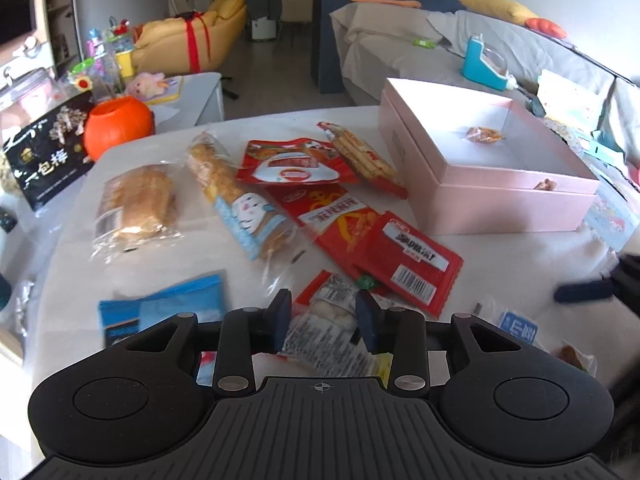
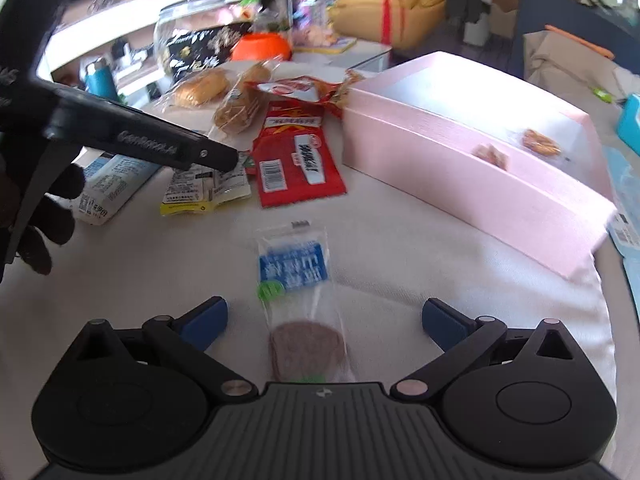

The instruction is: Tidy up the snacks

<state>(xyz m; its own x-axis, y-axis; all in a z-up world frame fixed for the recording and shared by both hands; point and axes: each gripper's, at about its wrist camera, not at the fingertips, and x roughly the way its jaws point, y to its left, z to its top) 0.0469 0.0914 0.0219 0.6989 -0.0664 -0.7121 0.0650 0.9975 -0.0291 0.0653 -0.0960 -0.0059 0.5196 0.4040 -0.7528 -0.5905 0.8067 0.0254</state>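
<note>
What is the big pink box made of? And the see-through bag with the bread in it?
The pink box looks like stiff matte cardboard: flat walls, sharp corners, no shine. The bread bag seems thin clear plastic film: it crinkles, glints, and shows the bread through it.

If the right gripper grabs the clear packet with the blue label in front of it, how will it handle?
The clear packet is probably floppy: thin film lying flat on the tablecloth. Likely light, holding one brown disc at its near end, so that end may sag. Glossy film may slip between the pads.
</note>
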